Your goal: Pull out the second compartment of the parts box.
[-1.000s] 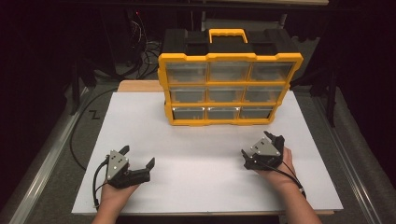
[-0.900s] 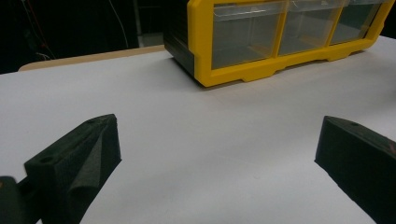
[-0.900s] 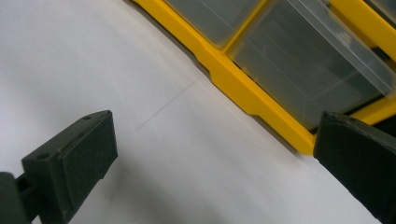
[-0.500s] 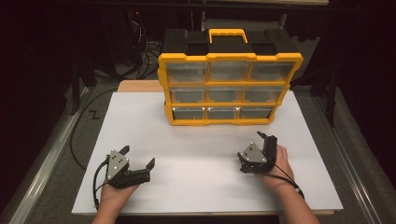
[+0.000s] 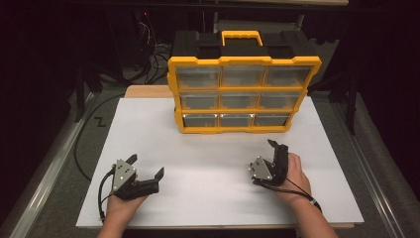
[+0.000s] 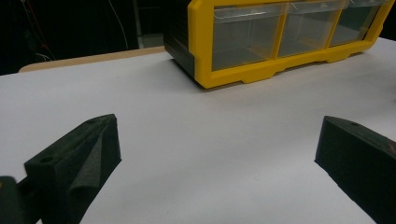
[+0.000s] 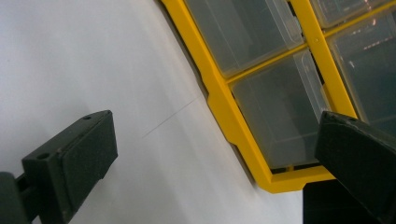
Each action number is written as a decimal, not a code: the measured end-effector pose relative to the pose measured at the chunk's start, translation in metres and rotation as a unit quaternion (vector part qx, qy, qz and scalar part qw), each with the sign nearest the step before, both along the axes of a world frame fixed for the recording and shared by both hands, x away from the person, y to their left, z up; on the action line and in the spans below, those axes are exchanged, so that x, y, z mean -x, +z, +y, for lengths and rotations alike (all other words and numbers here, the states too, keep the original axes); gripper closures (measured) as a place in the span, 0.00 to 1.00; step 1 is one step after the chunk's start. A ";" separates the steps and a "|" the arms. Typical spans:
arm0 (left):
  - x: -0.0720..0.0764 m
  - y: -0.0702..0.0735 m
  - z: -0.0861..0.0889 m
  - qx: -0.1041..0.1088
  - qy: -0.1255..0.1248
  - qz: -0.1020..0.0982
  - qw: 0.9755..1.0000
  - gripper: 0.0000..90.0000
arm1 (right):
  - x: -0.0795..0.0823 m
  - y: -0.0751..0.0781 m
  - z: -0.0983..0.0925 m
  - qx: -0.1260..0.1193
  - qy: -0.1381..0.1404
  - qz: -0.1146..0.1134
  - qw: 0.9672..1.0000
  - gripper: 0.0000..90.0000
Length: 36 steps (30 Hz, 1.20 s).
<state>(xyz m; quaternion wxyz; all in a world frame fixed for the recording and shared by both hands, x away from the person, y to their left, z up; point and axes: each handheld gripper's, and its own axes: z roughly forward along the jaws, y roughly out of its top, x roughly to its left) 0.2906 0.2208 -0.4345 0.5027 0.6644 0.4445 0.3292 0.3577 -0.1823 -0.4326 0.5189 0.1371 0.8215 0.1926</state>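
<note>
We are holding a black two-jaw left gripper point(image 5: 145, 168) low over the white table top point(image 5: 213, 168), its jaws spread wide and grasping nothing. Our right gripper point(image 5: 276, 152), tipped on its side, is likewise gaping empty and pointing at the yellow-framed plastic organiser box with clear drawers point(image 5: 242, 94). That box is standing upright at the table's far middle, well apart from both grippers.
</note>
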 end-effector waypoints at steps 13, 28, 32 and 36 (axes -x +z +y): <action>0.001 0.000 0.001 -0.001 0.001 -0.001 1.000 0.01 | 0.004 -0.004 0.009 0.078 0.015 -0.017 0.997 0.01; 0.001 0.000 0.001 -0.002 0.000 -0.006 1.000 0.01 | 0.013 -0.005 0.023 0.159 0.036 -0.063 0.985 0.01; 0.001 0.001 0.001 -0.007 0.006 -0.008 1.000 0.01 | 0.015 -0.007 0.026 0.174 0.039 -0.064 0.982 0.01; 0.001 0.001 0.001 -0.005 0.005 -0.009 1.000 0.00 | 0.016 -0.008 0.029 0.189 0.048 -0.069 0.978 0.01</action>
